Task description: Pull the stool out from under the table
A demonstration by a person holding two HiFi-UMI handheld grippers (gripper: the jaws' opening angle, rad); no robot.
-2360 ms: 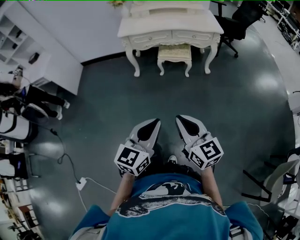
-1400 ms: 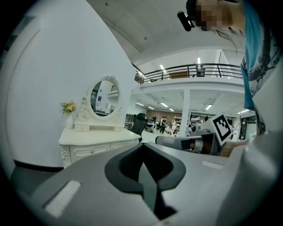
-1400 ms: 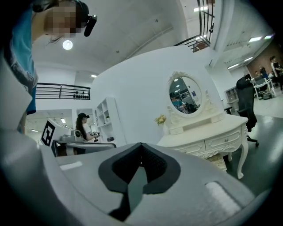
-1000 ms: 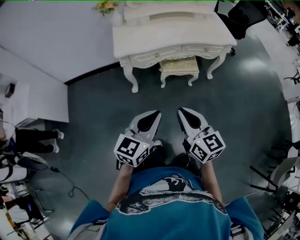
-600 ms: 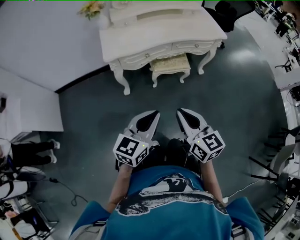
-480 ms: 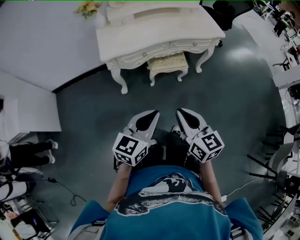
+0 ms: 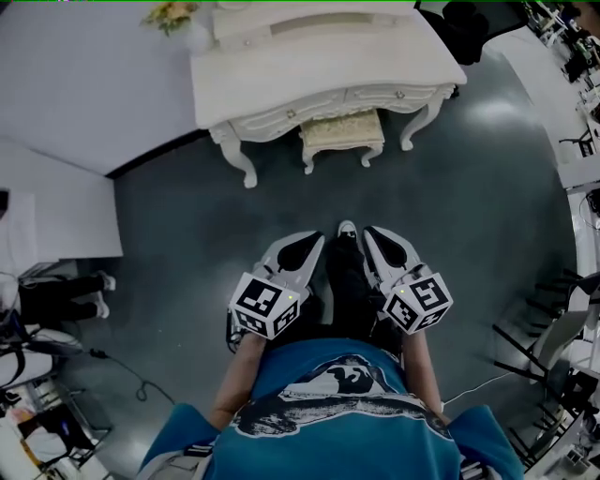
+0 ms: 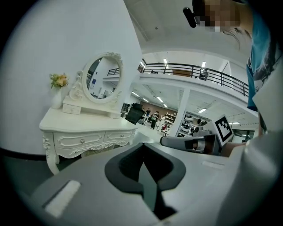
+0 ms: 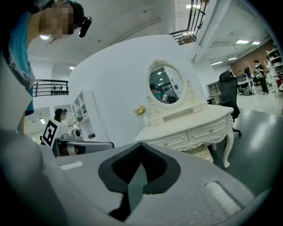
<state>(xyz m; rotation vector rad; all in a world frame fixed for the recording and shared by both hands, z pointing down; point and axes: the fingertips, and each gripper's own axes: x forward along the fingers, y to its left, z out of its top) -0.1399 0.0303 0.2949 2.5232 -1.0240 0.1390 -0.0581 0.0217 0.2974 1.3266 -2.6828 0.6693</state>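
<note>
Both grippers (closed, empty) hover well short of stool (image 7: 342, 133).

Glossy grey floor (image 7: 187, 234) — white carved-wood table (image 7: 319, 70), cloth-topped stool (image 7: 341, 131).

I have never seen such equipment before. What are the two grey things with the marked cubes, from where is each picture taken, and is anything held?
There is no robot: a person in a blue shirt holds one gripping tool in each hand. The cubes are parts of the tools. One picture comes from a camera on the person's head, looking down at the left tool and the right tool over a dark floor. The other two come from a camera on each tool, looking along its jaws. Both tools are shut and hold nothing. Ahead stands a white table with an oval mirror and flowers; the stool stands under it, untouched.
</note>
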